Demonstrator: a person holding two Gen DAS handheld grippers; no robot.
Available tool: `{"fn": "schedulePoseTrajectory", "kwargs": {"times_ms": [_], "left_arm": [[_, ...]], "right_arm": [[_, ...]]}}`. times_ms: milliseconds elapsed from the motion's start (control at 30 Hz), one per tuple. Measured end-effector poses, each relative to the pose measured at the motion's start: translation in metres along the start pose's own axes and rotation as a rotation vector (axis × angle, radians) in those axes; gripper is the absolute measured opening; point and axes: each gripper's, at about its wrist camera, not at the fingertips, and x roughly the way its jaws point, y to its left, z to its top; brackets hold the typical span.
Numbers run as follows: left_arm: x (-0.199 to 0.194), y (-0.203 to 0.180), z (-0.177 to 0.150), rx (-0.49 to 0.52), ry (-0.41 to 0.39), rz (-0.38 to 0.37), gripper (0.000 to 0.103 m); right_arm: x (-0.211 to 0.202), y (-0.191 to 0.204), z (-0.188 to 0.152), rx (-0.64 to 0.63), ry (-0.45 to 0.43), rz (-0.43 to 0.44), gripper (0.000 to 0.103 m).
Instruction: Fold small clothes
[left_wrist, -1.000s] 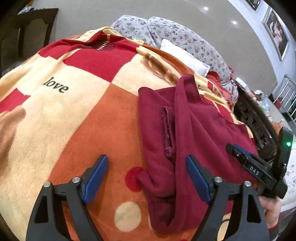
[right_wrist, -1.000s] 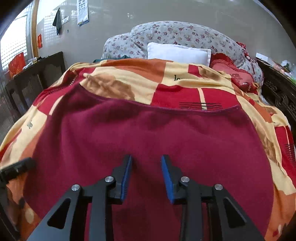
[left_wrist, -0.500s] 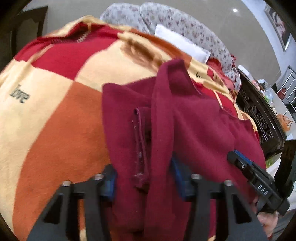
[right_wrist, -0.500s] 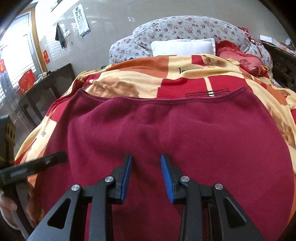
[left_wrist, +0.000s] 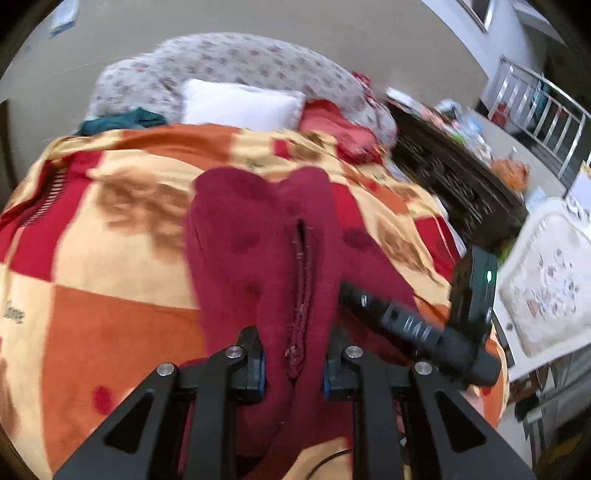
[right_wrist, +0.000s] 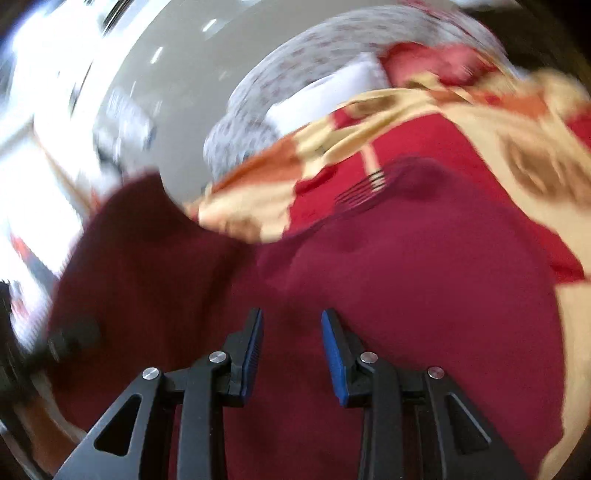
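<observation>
Since 1 s ago: left gripper (left_wrist: 293, 363) has moved in from bare blanket onto the maroon garment (left_wrist: 258, 258), and its jaws have just been closing, w/ a bunched ridge of fabric by the slit seam pinched between them.

Layout, ref. bed blanket (left_wrist: 110, 258):
- Garment lies on blanket centre; near end gathered and raised off it.
- Right gripper (right_wrist: 291, 354), w/ jaws part-spread; cloth sits beneath/between them, but pad contact not discernible (view blurred).

Step in hand (judged): lift near edge, fold toward pillow (left_wrist: 240, 105).
- Keep both grippers level w/ each other, cloth taut.
- Carry edge over w/o dragging blanket.
- Align edges before release.
</observation>
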Motion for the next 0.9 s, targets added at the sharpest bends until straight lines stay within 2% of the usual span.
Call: {"fn": "schedulePoseTrajectory", "kwargs": {"times_ms": [67, 167, 200, 233, 300, 333, 400, 467, 533, 667, 700, 767, 833, 867, 900], "left_arm": [[0.022, -0.02, -0.006, 0.022, 0.034, -0.003, 0.019], [0.059, -0.04, -0.021, 0.04, 0.099, 0.007, 0.019], [0.065, -0.043, -0.026, 0.053, 0.106, 0.015, 0.019], [0.072, -0.046, -0.029, 0.068, 0.111, 0.025, 0.02], [0.076, -0.053, -0.036, 0.099, 0.102, 0.033, 0.025], [0.076, -0.057, -0.036, 0.11, 0.095, 0.026, 0.028], [0.069, -0.059, -0.035, 0.101, 0.086, -0.05, 0.051], [0.062, -0.059, -0.038, 0.093, 0.099, -0.118, 0.066], [0.051, -0.066, -0.04, 0.138, 0.101, -0.13, 0.066], [0.009, -0.058, -0.055, 0.272, 0.052, -0.032, 0.067], [-0.003, -0.049, -0.06, 0.291, 0.026, 0.007, 0.07], [-0.02, -0.033, -0.068, 0.3, -0.02, 0.086, 0.077], [-0.025, -0.014, -0.077, 0.292, -0.054, 0.174, 0.077], [-0.023, -0.007, -0.08, 0.279, -0.054, 0.191, 0.077], [-0.02, 0.0, -0.082, 0.253, -0.046, 0.172, 0.077]], "right_arm": [[-0.01, -0.027, 0.006, 0.161, -0.023, 0.147, 0.035], [-0.019, -0.056, 0.008, 0.334, -0.056, 0.333, 0.039], [-0.021, -0.062, 0.008, 0.374, -0.067, 0.38, 0.044], [-0.021, -0.067, 0.007, 0.405, -0.077, 0.433, 0.055], [-0.021, -0.065, 0.008, 0.411, -0.081, 0.5, 0.068], [-0.022, -0.063, 0.008, 0.403, -0.081, 0.505, 0.07], [-0.022, -0.054, 0.01, 0.372, -0.076, 0.488, 0.073], [-0.021, -0.047, 0.014, 0.34, -0.061, 0.477, 0.075], [-0.02, -0.043, 0.014, 0.315, -0.047, 0.477, 0.078], [-0.022, -0.033, 0.014, 0.249, -0.002, 0.456, 0.083], [-0.02, -0.032, 0.013, 0.231, 0.009, 0.448, 0.086], [-0.022, -0.022, 0.009, 0.156, 0.05, 0.406, 0.091], [-0.02, -0.01, 0.005, 0.084, 0.072, 0.362, 0.094], [-0.018, -0.002, 0.004, 0.038, 0.082, 0.317, 0.095], [-0.016, 0.005, 0.001, 0.003, 0.078, 0.262, 0.094]]}}
